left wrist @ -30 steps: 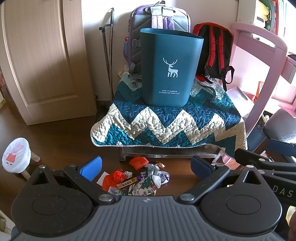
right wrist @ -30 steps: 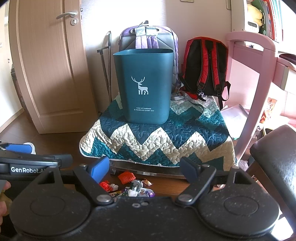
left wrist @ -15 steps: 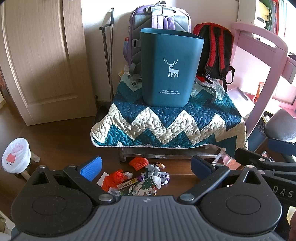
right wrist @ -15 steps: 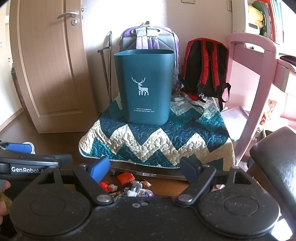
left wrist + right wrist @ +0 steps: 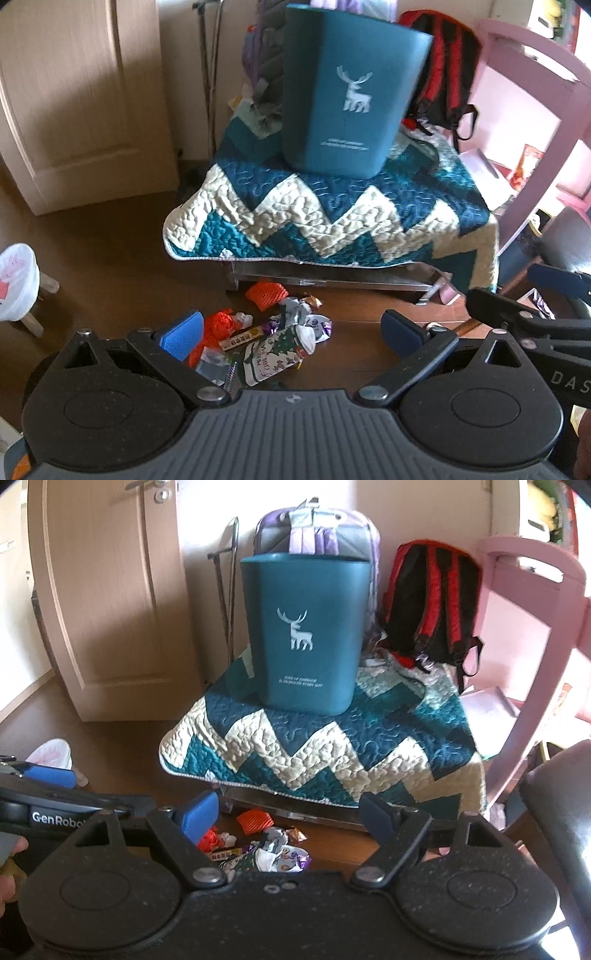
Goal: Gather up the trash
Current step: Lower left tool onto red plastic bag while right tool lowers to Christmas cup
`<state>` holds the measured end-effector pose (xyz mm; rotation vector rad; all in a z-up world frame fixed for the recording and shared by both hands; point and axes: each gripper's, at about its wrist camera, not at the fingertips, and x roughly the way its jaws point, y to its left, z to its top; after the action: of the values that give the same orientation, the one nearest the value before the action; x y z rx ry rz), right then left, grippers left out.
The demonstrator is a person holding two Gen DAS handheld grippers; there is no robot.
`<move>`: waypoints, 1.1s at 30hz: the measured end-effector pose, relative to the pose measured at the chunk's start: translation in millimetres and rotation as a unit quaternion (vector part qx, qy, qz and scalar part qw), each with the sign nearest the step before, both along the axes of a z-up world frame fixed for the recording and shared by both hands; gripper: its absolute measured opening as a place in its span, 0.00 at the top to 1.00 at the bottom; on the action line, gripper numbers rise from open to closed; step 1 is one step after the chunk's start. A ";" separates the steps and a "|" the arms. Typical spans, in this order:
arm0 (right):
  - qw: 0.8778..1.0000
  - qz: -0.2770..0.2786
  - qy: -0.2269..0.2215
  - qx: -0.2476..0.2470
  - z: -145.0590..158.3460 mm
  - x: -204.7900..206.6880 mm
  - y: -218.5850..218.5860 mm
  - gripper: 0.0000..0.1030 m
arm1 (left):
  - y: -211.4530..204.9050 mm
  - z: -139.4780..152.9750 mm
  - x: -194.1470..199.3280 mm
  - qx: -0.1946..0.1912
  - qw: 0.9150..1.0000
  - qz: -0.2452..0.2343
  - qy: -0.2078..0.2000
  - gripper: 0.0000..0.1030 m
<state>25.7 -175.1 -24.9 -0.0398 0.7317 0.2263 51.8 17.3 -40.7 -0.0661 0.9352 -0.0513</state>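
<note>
Bin (image 5: 347, 96): on the quilt (image 5: 332, 218), in front of two backpacks (image 5: 432, 602).
Trash (image 5: 266, 332): on the floor, before the quilt's front edge.
Door (image 5: 103, 602): left of the bin.
Stool (image 5: 18, 280): far left on the floor.

Each gripper, the left gripper (image 5: 291, 332) and the right gripper (image 5: 288, 814), is matte black with round pivot discs, silver screws, blue finger pads (image 5: 183, 334), and white lettering at 9 o'clock.
</note>
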 end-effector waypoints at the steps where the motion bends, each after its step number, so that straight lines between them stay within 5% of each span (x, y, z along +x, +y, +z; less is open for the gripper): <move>1: 1.000 0.002 0.005 -0.002 -4.6 7.1 0.8 0.19 | 3.7 -3.6 5.6 -0.001 1.000 0.005 0.004 0.00; 13: 0.994 -0.001 0.111 0.020 -91.8 110.9 -3.4 0.19 | 75.2 -73.7 111.3 0.022 0.992 0.101 0.070 0.00; 17: 0.987 0.011 0.158 0.027 -135.0 140.8 2.7 0.20 | 81.1 -113.8 146.4 0.037 0.990 0.087 0.108 0.00; 21: 0.979 0.031 0.200 0.031 -175.6 161.9 14.7 0.20 | 85.3 -157.6 175.1 0.061 0.986 0.017 0.157 0.00; 27: 0.970 0.056 0.236 0.018 -223.1 181.1 36.4 0.21 | 104.7 -221.7 220.6 0.071 0.967 -0.013 0.243 0.00; 33: 0.955 0.064 0.290 0.020 -275.4 198.0 59.0 0.21 | 126.2 -303.6 251.2 0.087 0.954 -0.029 0.285 0.01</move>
<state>223.7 -116.1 -300.3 0.0192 1.3117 0.3846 303.0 143.5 -344.3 0.1186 1.5153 -0.0029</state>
